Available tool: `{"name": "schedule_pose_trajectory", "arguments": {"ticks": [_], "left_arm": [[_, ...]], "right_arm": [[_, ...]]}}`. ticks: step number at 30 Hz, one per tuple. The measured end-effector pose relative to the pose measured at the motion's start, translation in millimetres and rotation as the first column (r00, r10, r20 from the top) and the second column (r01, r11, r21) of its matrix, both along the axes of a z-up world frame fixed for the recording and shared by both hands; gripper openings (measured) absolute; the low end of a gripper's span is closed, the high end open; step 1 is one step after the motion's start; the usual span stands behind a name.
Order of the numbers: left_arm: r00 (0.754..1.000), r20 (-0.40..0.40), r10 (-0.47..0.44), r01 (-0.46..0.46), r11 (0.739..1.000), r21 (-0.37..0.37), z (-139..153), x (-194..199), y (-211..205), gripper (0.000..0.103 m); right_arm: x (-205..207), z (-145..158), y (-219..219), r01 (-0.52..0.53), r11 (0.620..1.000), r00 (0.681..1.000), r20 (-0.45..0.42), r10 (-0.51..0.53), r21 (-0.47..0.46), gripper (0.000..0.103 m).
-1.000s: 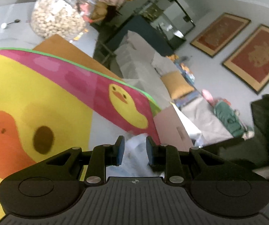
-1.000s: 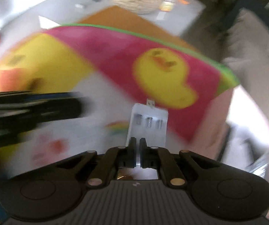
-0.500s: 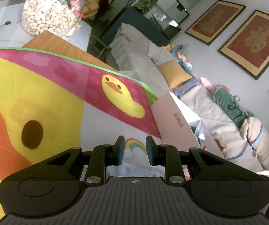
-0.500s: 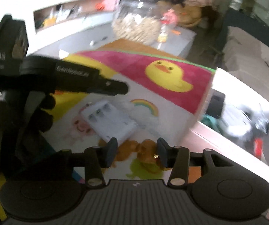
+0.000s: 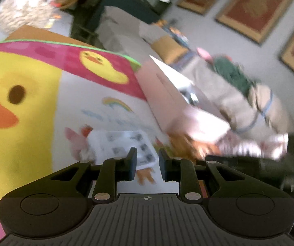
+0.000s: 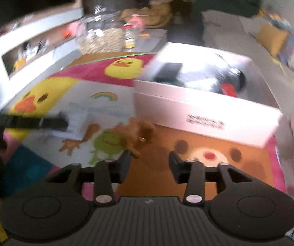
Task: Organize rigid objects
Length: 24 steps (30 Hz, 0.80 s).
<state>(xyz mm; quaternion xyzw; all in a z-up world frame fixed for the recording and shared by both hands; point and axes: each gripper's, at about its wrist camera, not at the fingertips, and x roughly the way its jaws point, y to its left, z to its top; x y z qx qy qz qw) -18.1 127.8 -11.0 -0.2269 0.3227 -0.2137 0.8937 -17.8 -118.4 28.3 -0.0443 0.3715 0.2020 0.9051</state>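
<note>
A white battery case (image 5: 122, 145) lies flat on the play mat (image 5: 34, 106), just beyond my left gripper (image 5: 145, 164), which is shut with nothing between its fingers. In the right wrist view the left gripper (image 6: 63, 123) reaches in from the left, its tip at the case (image 6: 78, 123). My right gripper (image 6: 149, 164) has its jaws opening with nothing between them. A small brown toy figure (image 6: 138, 133) lies on the mat just ahead of its left finger. Behind the toy stands a white box (image 6: 206, 110) holding dark items.
A glass jar of nuts (image 6: 101, 34) stands on the grey table beyond the mat. A sofa with cushions (image 5: 171, 47) and piled cloth lies past the box (image 5: 177, 106). White shelves (image 6: 34, 30) run along the left. Both views are motion-blurred.
The right gripper let go of the white case, opened and swung right towards the brown toy and the box. The left gripper's view tipped down, bringing the case in before its fingertips.
</note>
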Motion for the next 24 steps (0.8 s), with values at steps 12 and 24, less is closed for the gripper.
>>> {"name": "schedule_pose_trajectory", "arguments": {"ticks": [12, 24], "left_arm": [[0.975, 0.035, -0.221, 0.199, 0.928, 0.315, 18, -12, -78, 0.029], [0.940, 0.021, -0.341, 0.299, 0.850, 0.435, 24, -22, -124, 0.039]], "right_arm": [[-11, -21, -53, 0.104, 0.983, 0.994, 0.007, -0.107, 0.154, 0.063], [-13, -23, -52, 0.087, 0.979, 0.995, 0.022, -0.093, 0.187, 0.071]]}}
